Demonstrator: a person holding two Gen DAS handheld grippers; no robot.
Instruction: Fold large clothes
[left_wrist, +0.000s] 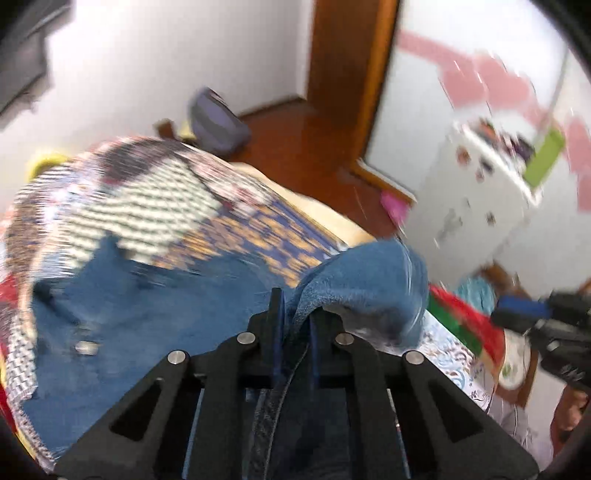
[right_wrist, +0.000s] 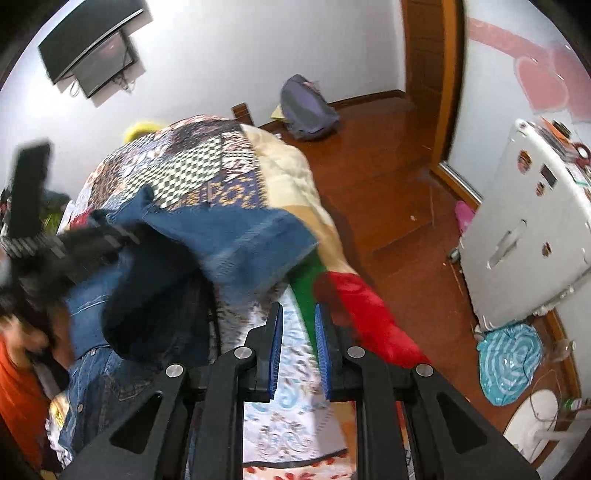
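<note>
Between the jaws of the left gripper (left_wrist: 293, 314) sits a fold of blue denim: the jaws are closed on the denim jacket (left_wrist: 155, 302), with a seam running back through them. The lifted edge curls over to the right of the jaws; the rest of the jacket lies spread on the patchwork quilt (left_wrist: 155, 184) covering the bed. The right gripper (right_wrist: 298, 325) hovers over the quilt near the bed's edge, jaws narrowly parted and holding nothing. A red and green cloth (right_wrist: 354, 306) lies just beside it. Motion blur obscures finer detail.
</note>
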